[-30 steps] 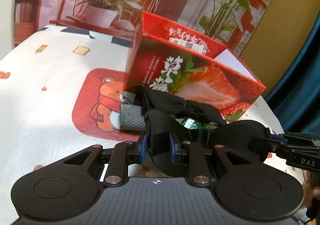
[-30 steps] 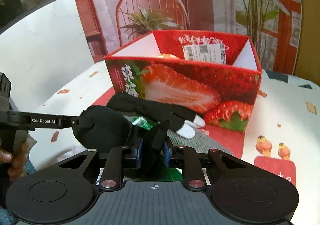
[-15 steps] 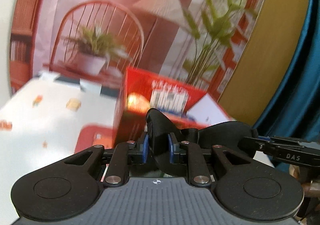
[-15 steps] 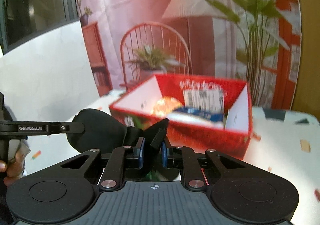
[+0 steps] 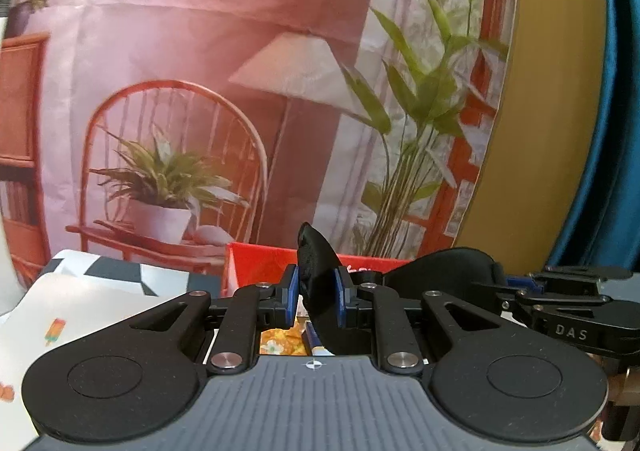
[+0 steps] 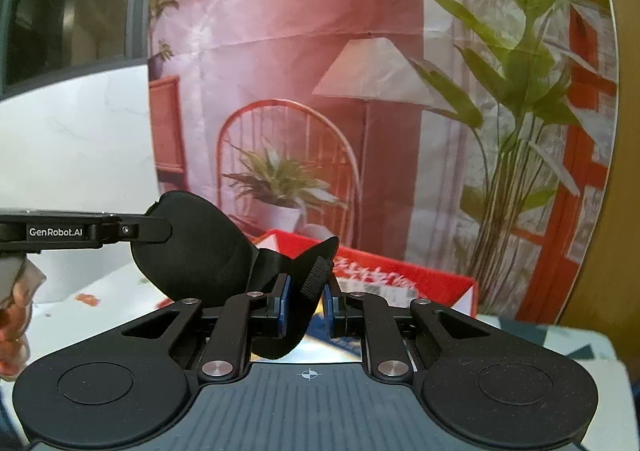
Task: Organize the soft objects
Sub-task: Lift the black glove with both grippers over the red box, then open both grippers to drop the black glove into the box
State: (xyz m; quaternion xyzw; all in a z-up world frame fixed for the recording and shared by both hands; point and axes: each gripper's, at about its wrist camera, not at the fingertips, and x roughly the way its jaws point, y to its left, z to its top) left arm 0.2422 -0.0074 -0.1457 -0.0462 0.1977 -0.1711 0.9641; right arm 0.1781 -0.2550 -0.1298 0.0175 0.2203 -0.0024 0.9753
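Observation:
A black soft eye mask [image 5: 444, 271] hangs stretched between both grippers, above the open red strawberry box [image 5: 260, 263]. My left gripper [image 5: 317, 297] is shut on one folded end of the mask, which sticks up between the blue pads. In the right wrist view my right gripper [image 6: 305, 303] is shut on the mask's strap end [image 6: 314, 277]. The mask's round lobe [image 6: 192, 251] lies to the left there, pinched by the left gripper [image 6: 140, 229]. The right gripper [image 5: 560, 303] reaches in from the right in the left wrist view. The box [image 6: 420, 279] sits just beyond the fingers.
Inside the box an orange flowered item [image 5: 280, 343] shows below the fingers. The white printed tablecloth [image 5: 100, 311] spreads to the left. A printed backdrop [image 5: 240, 91] with chair, plant and lamp stands behind the box. A person's hand [image 6: 16, 315] holds the left gripper.
Both grippers rose together with the mask, from the table in front of the box to above its rim. The socks and green packet dropped out of view.

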